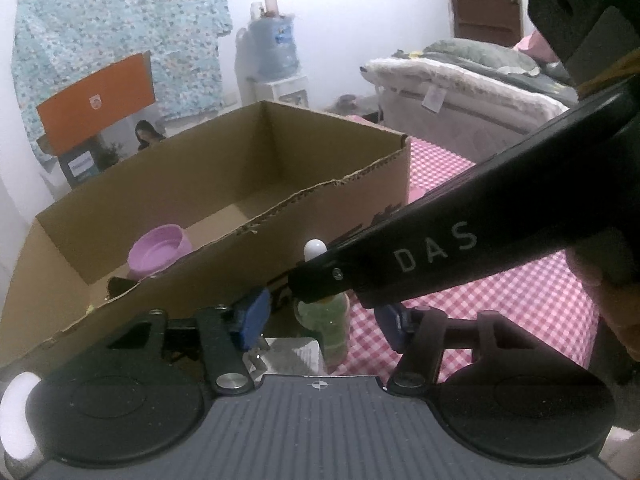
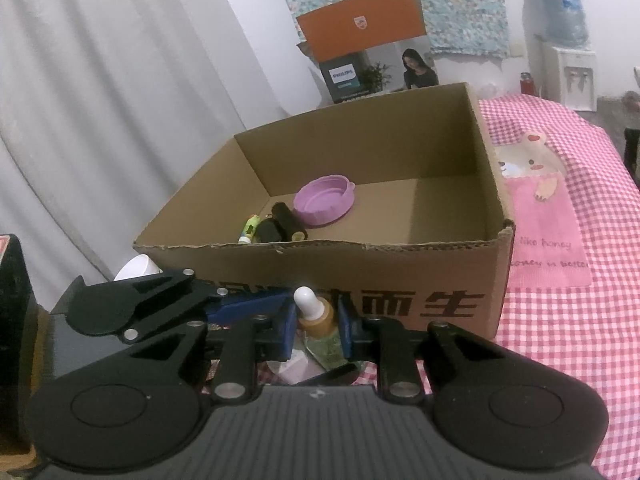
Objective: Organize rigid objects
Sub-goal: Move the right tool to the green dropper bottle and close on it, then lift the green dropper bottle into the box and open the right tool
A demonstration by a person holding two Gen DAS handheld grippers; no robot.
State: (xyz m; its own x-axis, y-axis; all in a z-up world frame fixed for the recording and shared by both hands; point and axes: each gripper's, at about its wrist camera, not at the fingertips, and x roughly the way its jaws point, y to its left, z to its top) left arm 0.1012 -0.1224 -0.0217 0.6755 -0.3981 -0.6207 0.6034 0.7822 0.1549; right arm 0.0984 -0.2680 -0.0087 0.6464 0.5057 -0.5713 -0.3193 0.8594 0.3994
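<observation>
A small green dropper bottle (image 2: 322, 342) with a wooden collar and a white bulb stands upright in front of the open cardboard box (image 2: 400, 246). My right gripper (image 2: 316, 332) is shut on it, blue pads pressed on both sides at the collar. In the left wrist view the same bottle (image 1: 324, 320) sits between the blue pads of my left gripper (image 1: 324, 322), with a gap on each side, so that gripper is open. One of the right gripper's black fingers (image 1: 400, 256) crosses in from the right. Inside the box lie a purple lid (image 2: 325, 200), two black tubes (image 2: 288, 220) and a green-yellow item (image 2: 249, 230).
The box (image 1: 320, 188) rests on a pink checked cloth (image 2: 560, 340). A white cup (image 2: 138, 268) sits left of the box and a pale small object (image 1: 294, 354) lies under the bottle. An orange-lidded carton (image 2: 360, 28) stands behind; a grey curtain (image 2: 100, 120) hangs on the left.
</observation>
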